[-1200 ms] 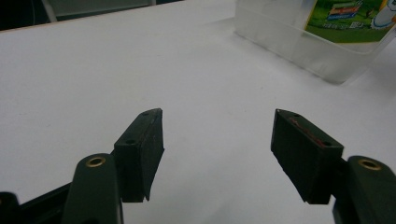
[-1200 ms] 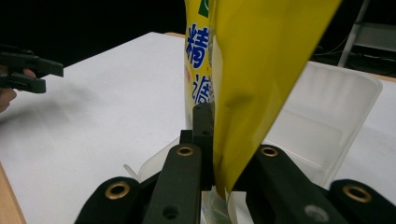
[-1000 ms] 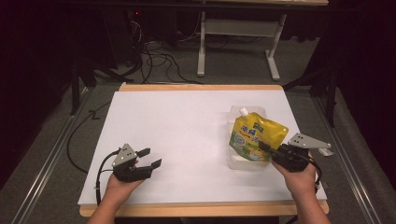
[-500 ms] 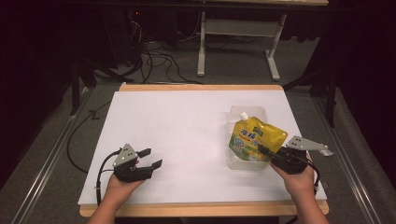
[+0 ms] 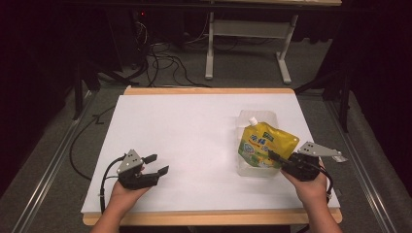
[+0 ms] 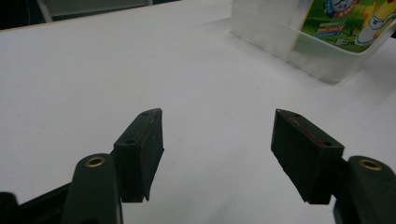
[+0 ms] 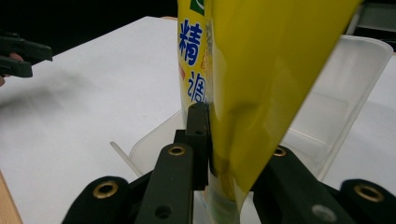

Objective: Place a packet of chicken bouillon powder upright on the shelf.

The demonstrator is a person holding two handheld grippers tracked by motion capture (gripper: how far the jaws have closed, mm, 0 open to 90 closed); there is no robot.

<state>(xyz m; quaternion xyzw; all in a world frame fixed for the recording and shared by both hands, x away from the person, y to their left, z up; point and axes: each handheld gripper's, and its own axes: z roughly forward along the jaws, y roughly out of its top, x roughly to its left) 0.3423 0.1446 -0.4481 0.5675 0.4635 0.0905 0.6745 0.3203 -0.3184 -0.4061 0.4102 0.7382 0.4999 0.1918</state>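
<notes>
Now | right gripper (image 7: 219,140): fingers just easing apart, yellow pouch (image 7: 261,70) between them | left gripper (image 6: 219,144): fingers spread, empty

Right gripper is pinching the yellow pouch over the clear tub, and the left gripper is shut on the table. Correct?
Not quite. The left gripper is open, jaws wide apart with nothing between them, as the left gripper view shows. The rest holds: the right gripper pinches the yellow pouch over the clear tub.
</notes>
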